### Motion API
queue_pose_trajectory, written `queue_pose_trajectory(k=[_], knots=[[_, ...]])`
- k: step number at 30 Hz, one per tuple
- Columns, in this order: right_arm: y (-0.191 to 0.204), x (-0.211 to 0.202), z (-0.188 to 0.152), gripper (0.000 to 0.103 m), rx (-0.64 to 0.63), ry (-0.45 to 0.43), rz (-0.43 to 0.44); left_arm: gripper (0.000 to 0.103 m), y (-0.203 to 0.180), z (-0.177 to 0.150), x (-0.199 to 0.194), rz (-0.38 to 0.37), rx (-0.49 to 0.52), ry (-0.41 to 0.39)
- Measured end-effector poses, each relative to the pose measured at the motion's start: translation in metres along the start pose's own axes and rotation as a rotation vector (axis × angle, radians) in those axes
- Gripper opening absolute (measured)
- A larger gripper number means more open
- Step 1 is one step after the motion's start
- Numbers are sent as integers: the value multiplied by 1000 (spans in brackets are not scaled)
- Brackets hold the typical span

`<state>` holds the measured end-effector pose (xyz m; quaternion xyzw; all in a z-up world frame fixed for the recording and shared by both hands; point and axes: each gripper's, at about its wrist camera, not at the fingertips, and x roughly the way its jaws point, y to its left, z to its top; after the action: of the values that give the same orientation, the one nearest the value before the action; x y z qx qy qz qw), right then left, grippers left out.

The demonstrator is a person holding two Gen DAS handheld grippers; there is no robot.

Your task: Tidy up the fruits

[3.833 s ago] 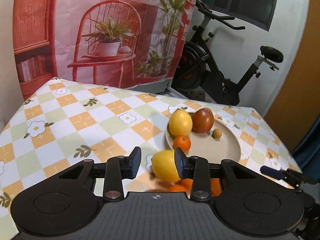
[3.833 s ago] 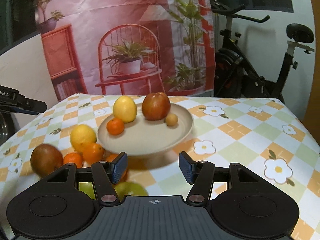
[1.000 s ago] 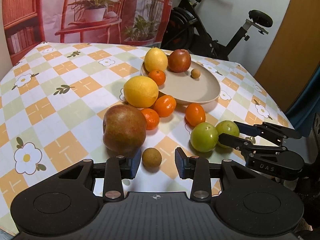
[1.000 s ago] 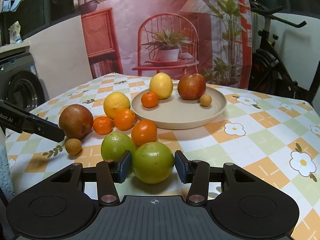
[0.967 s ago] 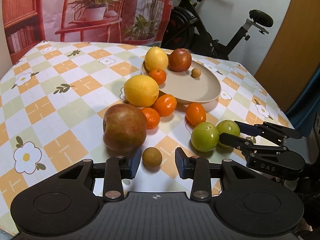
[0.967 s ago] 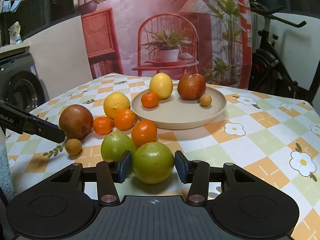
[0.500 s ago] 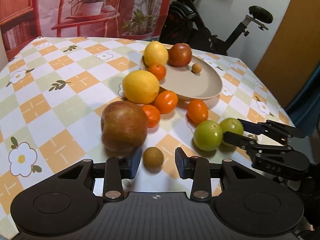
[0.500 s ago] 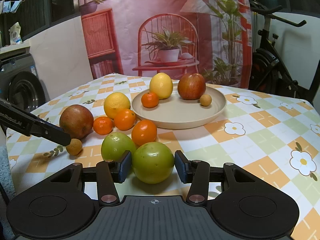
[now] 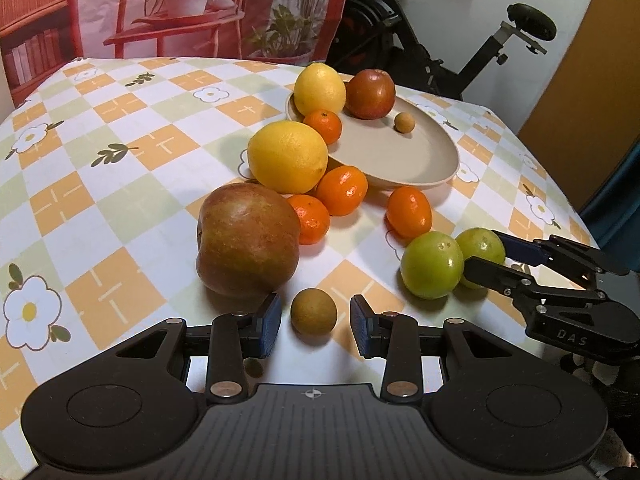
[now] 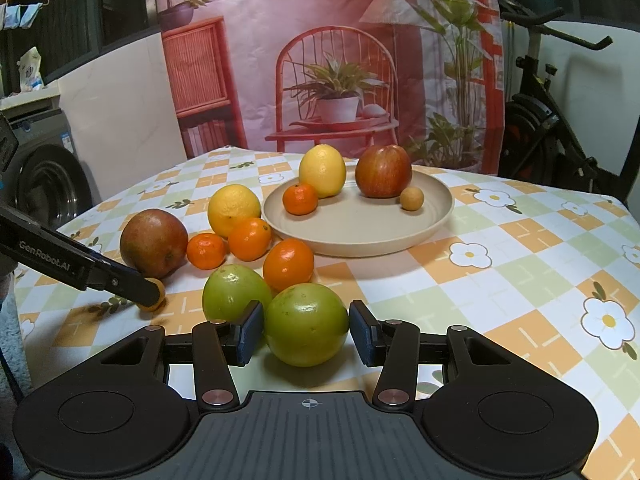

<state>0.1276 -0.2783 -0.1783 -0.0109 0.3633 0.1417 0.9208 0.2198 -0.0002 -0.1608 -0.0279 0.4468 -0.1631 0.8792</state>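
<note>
**Two grippers staged around loose fruit beside a part-filled plate**

The left gripper [image 9: 315, 323] stands with its jaws apart on either side of a small brown fruit [image 9: 313, 311], with a clear gap at each pad; nothing is clamped. The right gripper [image 10: 306, 330] brackets a green fruit [image 10: 306, 324]: its left pad lies against the skin or nearly so and its right pad is just at the skin, and whether they press cannot be told, while the fruit rests on the table [image 10: 520, 280]. A second green fruit [image 10: 236, 293] touches the first on its left. The beige plate [image 10: 432, 224], toward the far middle of the table, carries a lemon [image 10: 322, 170], a red apple [image 10: 383, 171], a mandarin [image 10: 300, 199] and a small brown fruit [image 10: 412, 198]. Loose between the plate and the near edge lie a large reddish apple [image 9: 248, 239], a yellow citrus [image 9: 287, 157] and three mandarins.

Risks, as judged from this arrangement:
- The small brown fruit is round and low; pads closing off-centre could squirt it forward toward the large apple or off the near edge.
- The left jaw of the left gripper sits just beside the large apple and could nudge it into the mandarins.
- Lifting the green fruit may drag its neighbour, setting it rolling.
- Fruit set on the plate may roll into fruit already there.
</note>
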Motion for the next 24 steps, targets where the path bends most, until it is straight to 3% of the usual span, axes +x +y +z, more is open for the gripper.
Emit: queue_pose_trajectory(k=[3, 6, 24], knots=[[-2, 1, 0, 44, 4, 2, 4, 39, 2, -2, 1, 3, -11, 2], [-2, 2, -1, 44, 6, 6, 3, 28, 2, -3, 1, -4, -15, 1], [-3, 2, 0, 44, 9, 7, 4, 27, -1, -5, 0, -15, -6, -9]])
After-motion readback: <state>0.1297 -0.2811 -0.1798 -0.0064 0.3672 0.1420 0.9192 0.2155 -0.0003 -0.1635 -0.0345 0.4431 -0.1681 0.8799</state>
